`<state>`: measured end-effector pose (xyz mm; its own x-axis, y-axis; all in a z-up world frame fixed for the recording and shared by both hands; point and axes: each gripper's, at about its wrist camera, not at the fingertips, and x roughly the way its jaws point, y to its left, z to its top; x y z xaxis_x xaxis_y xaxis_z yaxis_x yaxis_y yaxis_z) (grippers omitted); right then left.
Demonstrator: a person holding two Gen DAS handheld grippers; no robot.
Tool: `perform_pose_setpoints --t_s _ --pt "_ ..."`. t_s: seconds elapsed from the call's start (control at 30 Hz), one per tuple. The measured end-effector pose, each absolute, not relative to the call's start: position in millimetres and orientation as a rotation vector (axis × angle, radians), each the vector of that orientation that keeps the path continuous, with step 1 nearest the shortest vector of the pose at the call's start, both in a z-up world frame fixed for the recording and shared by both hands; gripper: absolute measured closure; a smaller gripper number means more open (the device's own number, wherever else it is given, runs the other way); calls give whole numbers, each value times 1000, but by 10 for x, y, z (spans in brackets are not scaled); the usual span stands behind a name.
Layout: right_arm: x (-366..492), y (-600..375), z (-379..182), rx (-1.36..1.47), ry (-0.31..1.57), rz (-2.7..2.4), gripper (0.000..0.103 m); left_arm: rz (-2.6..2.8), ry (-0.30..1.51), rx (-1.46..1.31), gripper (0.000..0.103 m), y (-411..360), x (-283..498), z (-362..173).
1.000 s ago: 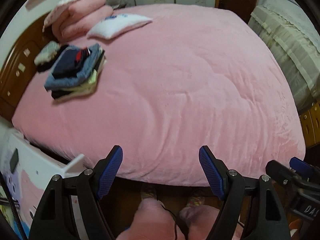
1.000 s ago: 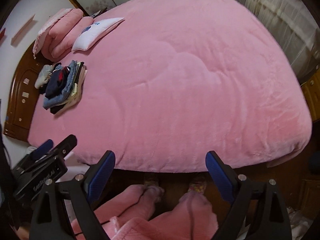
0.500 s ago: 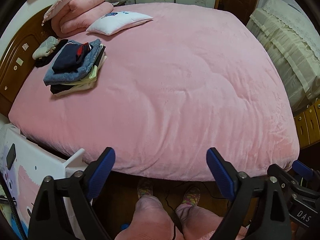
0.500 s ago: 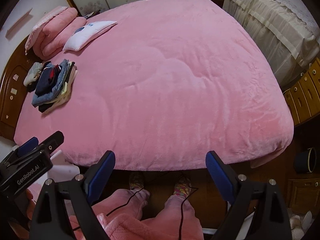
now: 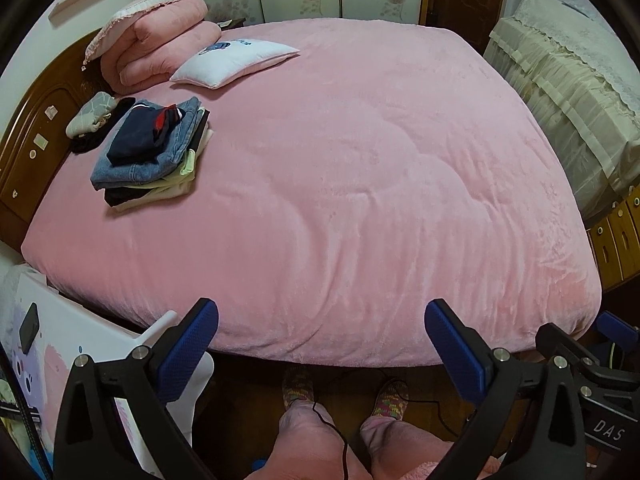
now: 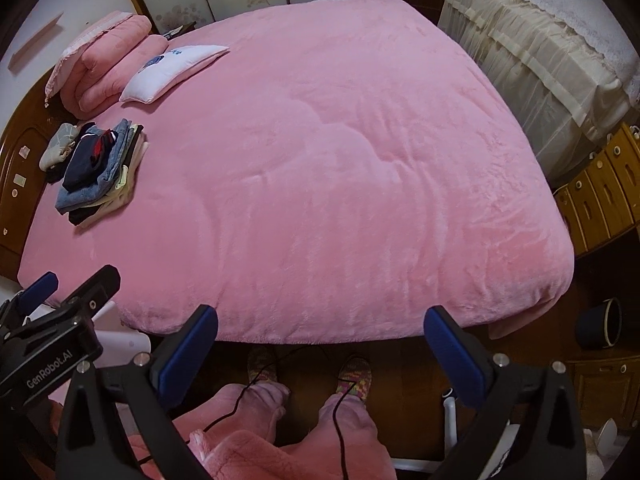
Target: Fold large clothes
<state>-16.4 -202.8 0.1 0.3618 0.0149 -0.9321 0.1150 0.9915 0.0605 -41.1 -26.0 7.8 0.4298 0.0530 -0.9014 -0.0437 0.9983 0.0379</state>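
Note:
A stack of folded clothes, denim and dark pieces on pale ones, lies on the left part of a pink bedspread. A small grey and black bundle sits beside it near the headboard. My left gripper hangs over the bed's near edge, its jaws opening wide with nothing between them. My right gripper is held the same way beside it, jaws opening, nothing between them. Each gripper shows at the edge of the other's view. No cloth is held.
A white pillow and a folded pink quilt lie by the wooden headboard. A cream-covered piece of furniture and wooden drawers stand on the right. A person's pink-trousered legs stand at the bed's foot. A white stand sits lower left.
Both grippers' jaws have spread wider. Both views have pulled back and tilted up a little, so the far wall and more floor show. The clothes stack has not moved.

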Motion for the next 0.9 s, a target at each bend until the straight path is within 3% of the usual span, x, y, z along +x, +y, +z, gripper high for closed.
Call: perform_pose_setpoints --t_s 0.9 --pt "-208 -1993 63 85 1177 -66 0 28 1113 36 1 -355 -490 110"
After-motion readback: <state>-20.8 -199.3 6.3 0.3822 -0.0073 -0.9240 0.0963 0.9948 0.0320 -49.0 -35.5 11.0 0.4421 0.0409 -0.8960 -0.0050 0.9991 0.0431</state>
